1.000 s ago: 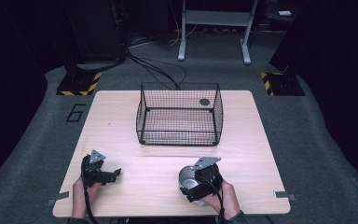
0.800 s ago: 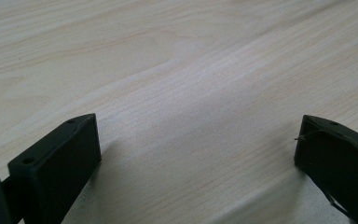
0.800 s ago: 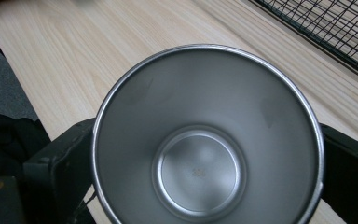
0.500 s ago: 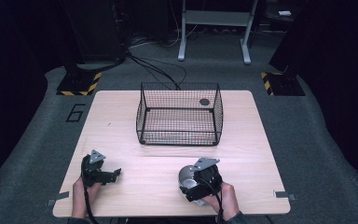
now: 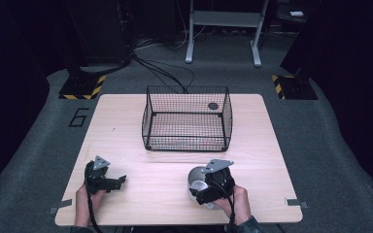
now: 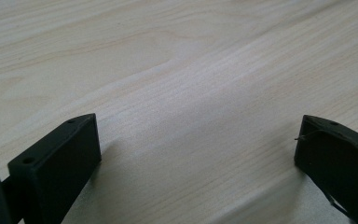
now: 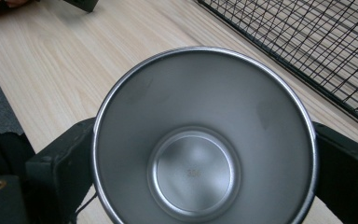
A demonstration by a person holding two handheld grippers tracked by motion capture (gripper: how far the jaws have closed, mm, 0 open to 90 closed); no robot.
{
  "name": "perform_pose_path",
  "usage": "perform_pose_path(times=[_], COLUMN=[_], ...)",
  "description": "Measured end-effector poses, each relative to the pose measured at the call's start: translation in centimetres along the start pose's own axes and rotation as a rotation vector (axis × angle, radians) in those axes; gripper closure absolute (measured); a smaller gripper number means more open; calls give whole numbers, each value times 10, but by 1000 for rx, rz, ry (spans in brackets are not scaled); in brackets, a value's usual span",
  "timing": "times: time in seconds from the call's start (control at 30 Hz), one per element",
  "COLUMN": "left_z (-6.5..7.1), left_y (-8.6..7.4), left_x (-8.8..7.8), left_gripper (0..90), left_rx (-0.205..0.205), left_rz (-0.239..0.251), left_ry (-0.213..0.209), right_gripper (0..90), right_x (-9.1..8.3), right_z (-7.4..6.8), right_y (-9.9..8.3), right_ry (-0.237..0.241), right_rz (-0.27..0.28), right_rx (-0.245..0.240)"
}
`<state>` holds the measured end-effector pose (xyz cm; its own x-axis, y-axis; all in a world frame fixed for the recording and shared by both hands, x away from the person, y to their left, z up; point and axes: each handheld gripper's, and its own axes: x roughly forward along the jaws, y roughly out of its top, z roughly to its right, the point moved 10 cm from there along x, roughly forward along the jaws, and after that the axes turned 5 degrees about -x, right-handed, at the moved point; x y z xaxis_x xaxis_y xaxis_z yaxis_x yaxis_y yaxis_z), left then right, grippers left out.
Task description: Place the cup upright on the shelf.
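Steel shows between the jaws of the right gripper (image 5: 200, 190): a round, polished stainless-steel cup (image 5: 197, 180), clamped on both sides and tipped on its side, mouth toward the gripper's camera, in front of the black wire-mesh basket (image 5: 187, 141) that stands on the pale wooden table (image 5: 267, 145). The step in hand looks like the carry, with the cup gripped but not yet in the basket. The next move probably calls for a lift over the basket's near rim and a turn of the cup before release. The left gripper (image 5: 119, 180) rests in front of the basket and to its left, jaws spread wide on nothing. The right gripper view looks straight into the cup's empty interior (image 7: 200, 140), while the high view gives its outer wall.
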<state>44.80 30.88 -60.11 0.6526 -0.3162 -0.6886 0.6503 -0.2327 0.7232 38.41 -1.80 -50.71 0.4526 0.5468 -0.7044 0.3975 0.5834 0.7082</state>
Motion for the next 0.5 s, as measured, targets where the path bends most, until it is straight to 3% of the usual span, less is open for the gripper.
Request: perform_pose_path(times=[0.5], left_z=[0], left_y=[0], left_x=[0], left_gripper=[3], left_rx=[-1], left_rz=[0], left_ry=[1], right_gripper=[54], right_x=[-6], right_z=[27], right_y=[20], right_ry=[-18], right_rz=[6], right_rx=[11])
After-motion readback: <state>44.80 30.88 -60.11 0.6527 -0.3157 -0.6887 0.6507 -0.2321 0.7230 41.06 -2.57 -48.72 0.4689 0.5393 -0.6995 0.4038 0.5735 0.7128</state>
